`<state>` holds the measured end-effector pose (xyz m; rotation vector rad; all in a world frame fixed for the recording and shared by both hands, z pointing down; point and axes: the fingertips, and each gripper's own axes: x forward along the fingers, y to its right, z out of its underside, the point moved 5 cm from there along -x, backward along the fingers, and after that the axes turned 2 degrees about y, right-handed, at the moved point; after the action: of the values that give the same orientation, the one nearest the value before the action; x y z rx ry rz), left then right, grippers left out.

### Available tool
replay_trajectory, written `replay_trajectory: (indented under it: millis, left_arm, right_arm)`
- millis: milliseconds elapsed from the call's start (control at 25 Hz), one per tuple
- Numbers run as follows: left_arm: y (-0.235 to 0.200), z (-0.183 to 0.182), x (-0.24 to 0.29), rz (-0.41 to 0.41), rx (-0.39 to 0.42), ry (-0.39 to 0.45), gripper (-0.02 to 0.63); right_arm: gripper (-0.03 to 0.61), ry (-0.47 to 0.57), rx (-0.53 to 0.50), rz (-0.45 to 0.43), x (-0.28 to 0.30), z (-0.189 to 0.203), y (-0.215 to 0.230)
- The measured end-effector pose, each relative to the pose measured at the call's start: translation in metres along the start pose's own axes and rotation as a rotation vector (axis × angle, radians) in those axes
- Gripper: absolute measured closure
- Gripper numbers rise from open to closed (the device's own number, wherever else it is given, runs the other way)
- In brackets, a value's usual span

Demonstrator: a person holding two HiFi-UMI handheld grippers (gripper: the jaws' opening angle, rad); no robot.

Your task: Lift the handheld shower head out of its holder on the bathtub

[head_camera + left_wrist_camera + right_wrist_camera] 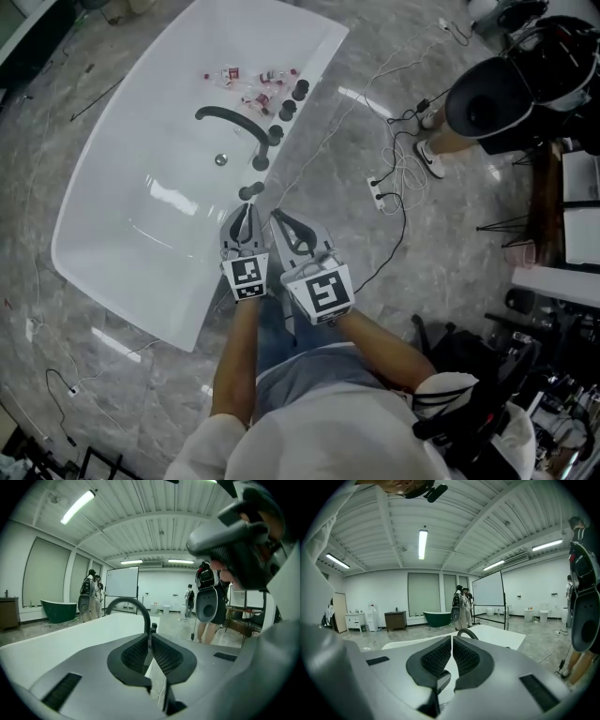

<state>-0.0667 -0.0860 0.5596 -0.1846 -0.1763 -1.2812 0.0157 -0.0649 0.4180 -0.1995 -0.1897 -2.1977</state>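
A white bathtub (141, 216) runs from the top middle to the lower left of the head view. A black arched faucet (230, 120) stands on its right rim, in a row of black fittings (275, 134). The nearest black fitting (249, 192) sits just ahead of my grippers. I cannot tell which fitting is the handheld shower head. My left gripper (247, 210) and right gripper (279, 219) hang side by side over the near rim, both shut and empty. The left gripper (150, 637) points along the rim at the faucet (133, 605). Past the right gripper (451, 639) the faucet (468, 632) shows.
Small bottles (248, 82) lie on the tub's far rim. Cables and a power strip (380, 189) trail over the marble floor to the right. A person (487, 103) stands at the upper right, beside stands and gear. A green tub (437, 618) stands far back.
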Motion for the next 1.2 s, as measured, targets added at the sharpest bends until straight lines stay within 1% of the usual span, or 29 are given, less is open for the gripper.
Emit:
replay_trajectory:
  millis: [160,200,240,280,360,480,560,600,680,800,880,960,1040,1120,1200]
  left_arm:
    - [-0.006,0.078,0.060,-0.007,0.030,-0.094,0.591]
    - [-0.007,0.102,0.074,-0.003,0.032,-0.126,0.565]
    - [-0.010,0.126,0.087,-0.001,0.027,-0.158,0.504]
    - [-0.015,0.149,0.098,-0.003,0.021,-0.189,0.459]
    - [-0.029,0.186,0.121,-0.013,0.030,-0.237,0.421]
    - [-0.042,0.221,0.159,-0.019,0.055,-0.262,0.414]
    - [-0.045,0.236,0.181,-0.030,0.059,-0.265,0.414]
    - [-0.047,0.242,0.190,-0.036,0.060,-0.274,0.416]
    - [-0.052,0.254,0.204,-0.058,0.062,-0.309,0.416]
    - [-0.060,0.257,0.211,-0.079,0.062,-0.348,0.463]
    - [-0.061,0.249,0.207,-0.084,0.047,-0.337,0.464]
    - [-0.059,0.234,0.196,-0.103,0.025,-0.290,0.465]
    - [-0.057,0.212,0.178,-0.118,-0.005,-0.223,0.465]
    - [-0.051,0.180,0.154,-0.113,-0.023,-0.156,0.465]
    - [-0.044,0.137,0.123,-0.104,-0.029,-0.096,0.465]
  right_arm:
    - [0.560,0.007,-0.020,-0.001,0.037,0.042,0.030]
    - [0.560,0.012,-0.020,0.001,0.044,0.051,0.036]
    - [0.560,0.014,-0.020,0.003,0.049,0.060,0.041]
    - [0.560,0.009,-0.013,0.007,0.055,0.069,0.045]
    - [0.560,-0.017,0.012,0.017,0.066,0.088,0.049]
    - [0.560,-0.041,0.034,0.020,0.075,0.119,0.057]
    - [0.560,-0.052,0.037,0.015,0.076,0.138,0.061]
    - [0.560,-0.073,0.036,0.012,0.075,0.148,0.063]
    - [0.560,-0.104,0.034,0.010,0.074,0.161,0.068]
    - [0.560,-0.108,0.031,0.015,0.074,0.164,0.077]
    - [0.560,-0.103,0.028,0.025,0.072,0.159,0.084]
    - [0.560,-0.093,0.026,0.035,0.072,0.150,0.088]
    - [0.560,-0.080,0.024,0.043,0.071,0.137,0.089]
    - [0.560,-0.064,0.022,0.047,0.066,0.120,0.086]
    - [0.560,-0.039,0.020,0.040,0.055,0.096,0.080]
